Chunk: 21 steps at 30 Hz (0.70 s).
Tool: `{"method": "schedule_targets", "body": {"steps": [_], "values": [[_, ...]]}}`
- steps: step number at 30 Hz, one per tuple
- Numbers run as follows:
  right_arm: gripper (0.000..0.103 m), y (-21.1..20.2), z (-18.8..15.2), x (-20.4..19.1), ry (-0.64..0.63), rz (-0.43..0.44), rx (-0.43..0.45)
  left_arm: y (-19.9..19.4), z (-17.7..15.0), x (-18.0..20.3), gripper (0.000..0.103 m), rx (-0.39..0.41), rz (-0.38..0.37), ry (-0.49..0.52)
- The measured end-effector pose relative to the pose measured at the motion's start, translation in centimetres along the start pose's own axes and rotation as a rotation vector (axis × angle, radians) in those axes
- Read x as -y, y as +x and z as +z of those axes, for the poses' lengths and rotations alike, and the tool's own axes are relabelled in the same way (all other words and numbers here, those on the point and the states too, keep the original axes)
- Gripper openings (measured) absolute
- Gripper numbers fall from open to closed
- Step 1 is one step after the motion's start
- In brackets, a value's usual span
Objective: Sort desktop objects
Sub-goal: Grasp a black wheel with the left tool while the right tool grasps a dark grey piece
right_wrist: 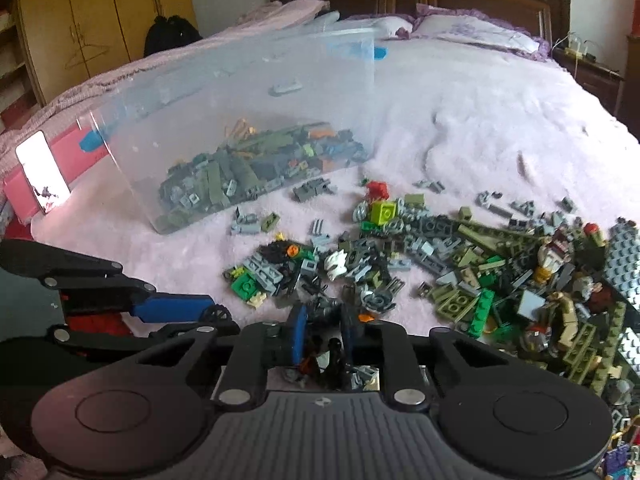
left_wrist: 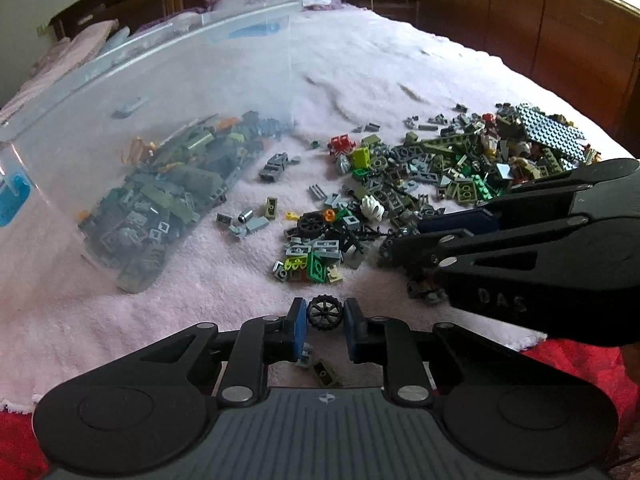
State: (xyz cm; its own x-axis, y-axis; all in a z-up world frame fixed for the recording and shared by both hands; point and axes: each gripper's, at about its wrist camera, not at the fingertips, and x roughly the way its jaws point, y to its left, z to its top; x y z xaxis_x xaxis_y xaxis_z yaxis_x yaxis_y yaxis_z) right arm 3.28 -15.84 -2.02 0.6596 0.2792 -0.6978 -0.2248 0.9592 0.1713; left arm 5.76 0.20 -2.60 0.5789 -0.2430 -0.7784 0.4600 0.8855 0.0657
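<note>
Nearest in the left wrist view, the left claw (left_wrist: 325, 322) pinches a small black spoked wheel (left_wrist: 325, 315) between its blue pads, the tyre held across its tread just above the pink fleece blanket (left_wrist: 200, 280) that covers the bed. Such a wheel is light and rigid, with a ribbed rubbery rim that should not slip; squeezing across the tread, as here, looks the soundest hold. Just under the claw lie two stray bricks. In the right wrist view the right claw (right_wrist: 322, 334) sits low in the near edge of the heap with its blue pads narrowly apart around dark small pieces; whether it truly grips one of them I cannot tell, since the parts blur together. Beyond both claws spreads the loose pile of building bricks (left_wrist: 400, 196), grey, olive and green, with a lime cube (right_wrist: 385, 212), a white spiky piece (right_wrist: 335, 263), a second black wheel (left_wrist: 311, 224) and, further right, a grey studded baseplate (left_wrist: 550, 130). All are hard, light plastic, easy to scatter on soft fleece, so each is best taken by its flat sides. Further left stands the clear plastic storage bin (left_wrist: 168, 92), tilted, already holding many sorted bricks. By my judgement the wheel is bound for that bin.
</note>
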Motion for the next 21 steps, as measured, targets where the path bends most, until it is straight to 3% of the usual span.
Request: {"method": "schedule_targets", "body": {"steps": [8,21], "values": [[0.019,-1.7,0.0,0.7,0.022,-0.016,0.027,-0.8,0.4,0.1,0.021,0.022,0.004,-0.006],[0.024,0.0,-0.7,0.5,0.022,-0.032,-0.038,0.2,-0.5,-0.4,0.021,-0.024,-0.001,-0.037]]}}
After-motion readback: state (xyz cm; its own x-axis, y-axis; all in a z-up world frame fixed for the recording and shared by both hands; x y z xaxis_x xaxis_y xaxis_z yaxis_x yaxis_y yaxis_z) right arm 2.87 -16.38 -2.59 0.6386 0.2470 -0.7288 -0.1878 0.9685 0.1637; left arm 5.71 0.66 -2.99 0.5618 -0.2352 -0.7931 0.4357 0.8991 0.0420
